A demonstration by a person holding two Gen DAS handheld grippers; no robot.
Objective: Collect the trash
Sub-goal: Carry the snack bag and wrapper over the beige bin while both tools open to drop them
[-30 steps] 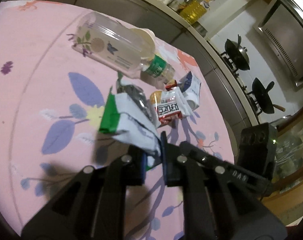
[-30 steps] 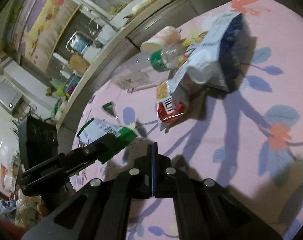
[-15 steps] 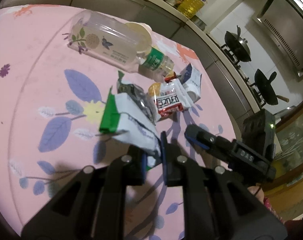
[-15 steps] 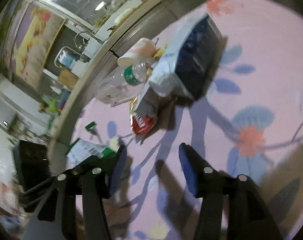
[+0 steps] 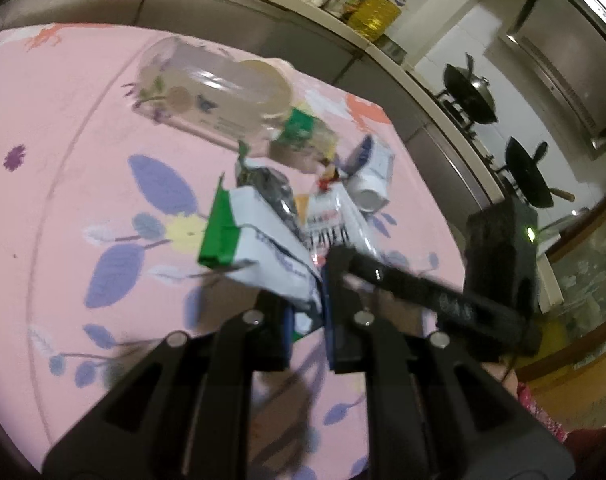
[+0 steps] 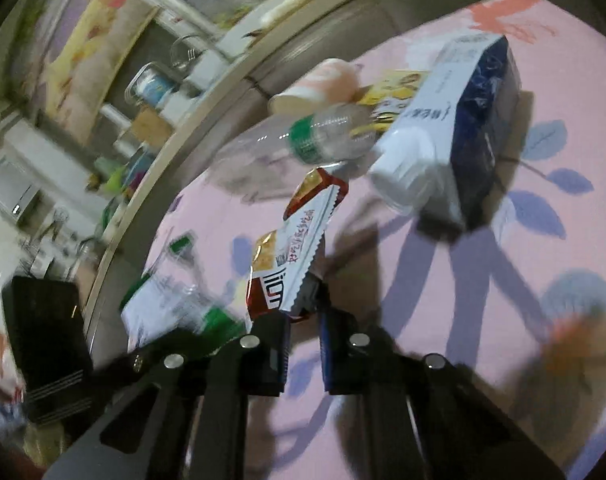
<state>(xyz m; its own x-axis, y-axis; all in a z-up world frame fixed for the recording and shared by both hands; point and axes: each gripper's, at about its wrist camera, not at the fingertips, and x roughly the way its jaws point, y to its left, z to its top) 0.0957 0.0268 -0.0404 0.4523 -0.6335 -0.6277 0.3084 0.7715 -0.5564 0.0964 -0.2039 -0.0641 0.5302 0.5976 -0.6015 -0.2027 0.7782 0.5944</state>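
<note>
My left gripper (image 5: 307,328) is shut on a green and white wrapper (image 5: 255,244) and holds it above the pink floral tablecloth (image 5: 63,168). My right gripper (image 6: 303,344) is shut on the lower end of a red and white snack packet (image 6: 299,248); it also shows in the left wrist view (image 5: 335,256), reaching in from the right beside the wrapper. A clear plastic bottle (image 5: 211,92) with a green label lies on its side behind them. A white and blue carton (image 6: 455,128) and a paper cup (image 6: 319,84) lie beside it.
A grey counter edge (image 5: 343,44) runs behind the table, with bottles on it and two black woks (image 5: 469,92) at the right. A yellow packet (image 6: 395,88) lies under the carton. A dark crumpled wrapper (image 5: 271,188) lies behind the held one.
My right gripper moved in on the red and white packet and closed on its end. The left gripper kept hold of the green and white wrapper.
</note>
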